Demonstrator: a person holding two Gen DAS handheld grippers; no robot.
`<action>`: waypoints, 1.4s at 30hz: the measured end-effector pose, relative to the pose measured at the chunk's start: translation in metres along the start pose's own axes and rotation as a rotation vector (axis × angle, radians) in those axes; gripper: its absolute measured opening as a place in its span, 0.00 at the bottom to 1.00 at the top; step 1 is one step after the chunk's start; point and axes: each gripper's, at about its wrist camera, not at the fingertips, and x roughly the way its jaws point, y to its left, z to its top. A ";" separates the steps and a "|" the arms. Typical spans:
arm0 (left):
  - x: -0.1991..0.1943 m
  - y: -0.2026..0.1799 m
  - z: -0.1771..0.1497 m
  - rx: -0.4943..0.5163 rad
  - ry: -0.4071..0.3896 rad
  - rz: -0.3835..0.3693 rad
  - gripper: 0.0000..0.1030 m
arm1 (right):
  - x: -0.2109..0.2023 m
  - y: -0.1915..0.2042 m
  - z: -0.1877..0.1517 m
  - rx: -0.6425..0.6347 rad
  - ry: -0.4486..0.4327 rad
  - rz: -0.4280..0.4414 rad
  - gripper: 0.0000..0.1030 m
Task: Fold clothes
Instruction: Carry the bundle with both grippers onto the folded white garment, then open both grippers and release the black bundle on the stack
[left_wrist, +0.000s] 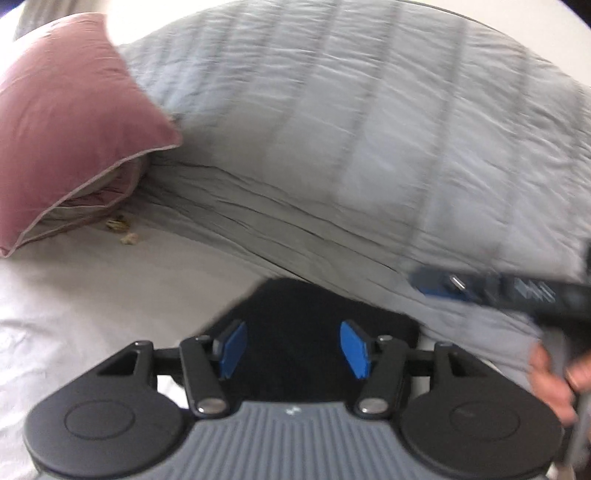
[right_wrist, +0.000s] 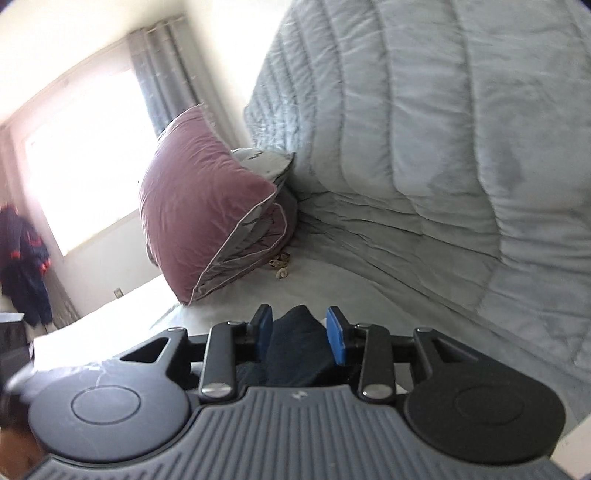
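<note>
A dark navy garment (left_wrist: 295, 306) lies on the white sheet (left_wrist: 92, 295), right under my left gripper (left_wrist: 294, 349). That gripper is open, its blue pads wide apart with nothing pinched between them. In the right wrist view a bunched fold of the dark garment (right_wrist: 295, 354) rises between the blue pads of my right gripper (right_wrist: 300, 332), which is shut on it. The right gripper (left_wrist: 432, 286) also shows, blurred, at the right of the left wrist view, over the quilt's edge, with a hand (left_wrist: 550, 373) holding it.
A grey quilted blanket (left_wrist: 369, 129) covers the far side of the bed. A mauve pillow (left_wrist: 66, 129) leans at the left, with small beige scraps (left_wrist: 122, 229) beside it. In the right wrist view, a bright window (right_wrist: 85, 177), grey curtains (right_wrist: 166, 74) and a hanging dark jacket (right_wrist: 26, 266) stand at the left.
</note>
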 end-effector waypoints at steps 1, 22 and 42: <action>0.008 0.002 -0.001 -0.009 -0.010 0.022 0.57 | 0.003 0.002 -0.003 -0.017 0.004 -0.010 0.36; 0.024 0.006 -0.013 -0.170 0.039 0.157 0.62 | -0.004 0.013 -0.018 -0.103 0.054 -0.089 0.49; -0.101 -0.108 -0.002 -0.150 0.193 0.395 0.88 | -0.131 0.052 0.008 -0.008 0.152 -0.142 0.75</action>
